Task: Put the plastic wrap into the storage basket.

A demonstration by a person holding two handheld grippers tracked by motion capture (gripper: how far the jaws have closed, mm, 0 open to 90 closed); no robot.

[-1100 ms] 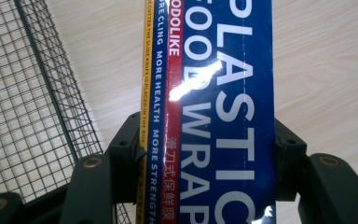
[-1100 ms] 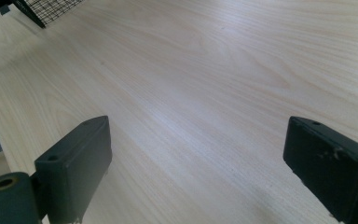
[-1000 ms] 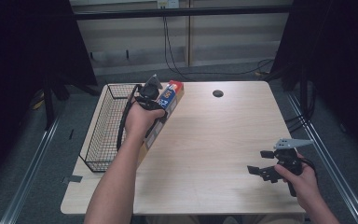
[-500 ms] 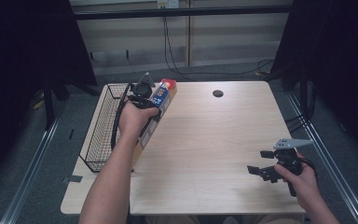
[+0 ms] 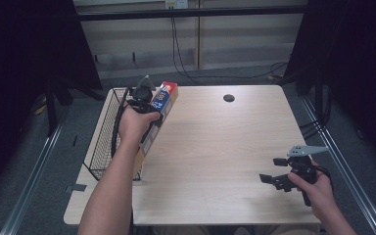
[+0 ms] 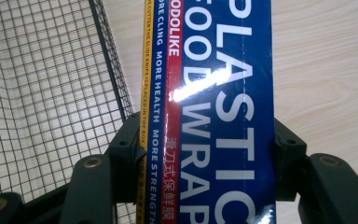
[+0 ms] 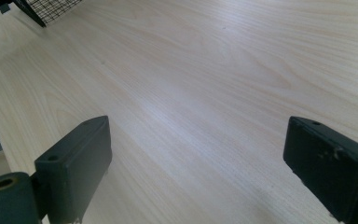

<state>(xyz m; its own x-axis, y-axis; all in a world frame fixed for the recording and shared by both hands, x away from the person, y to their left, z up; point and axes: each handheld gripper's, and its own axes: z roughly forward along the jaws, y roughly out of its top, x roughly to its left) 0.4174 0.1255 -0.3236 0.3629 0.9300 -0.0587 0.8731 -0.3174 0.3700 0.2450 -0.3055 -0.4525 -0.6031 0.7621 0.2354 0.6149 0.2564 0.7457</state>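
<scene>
- Holding my right gripper (image 5: 274,177) nearest to me, well to the right of the wire basket (image 5: 103,142), low over the bare table (image 5: 225,147).
- Its jaws are spread wide; in the right gripper view (image 7: 196,172) there's just wood grain between the two black pads, nothing pinched.
- A corner of the basket (image 7: 51,9) shows far off at the top left of that view.
- Grey three-cornered plate sits on top of this gripper, and my hand wraps the handle at the near right edge of the table.
- My left forearm runs up from the near edge along the basket's right side.
- My left gripper (image 5: 149,105) is just right of the basket, at its far end, and is pinching the plastic wrap box (image 5: 159,110).
- In the left gripper view (image 6: 205,158) both pads press on the long sides of the box (image 6: 214,102), one on each side, tight.
- Box is long, blue with a red stripe and a yellow edge, white lettering reading PLASTIC FOOD WRAP.
- Box lies slanted beside the basket's right wall, its far end with the red top up near the basket's far right corner, its near end down by my forearm.
- Can't tell if its near end touches the table or the basket wall.
- Basket mesh (image 6: 46,93) shows just beside the box, table through it.
- Round dark grommet (image 5: 228,98) in the table, well right of the basket at the far side.
</scene>
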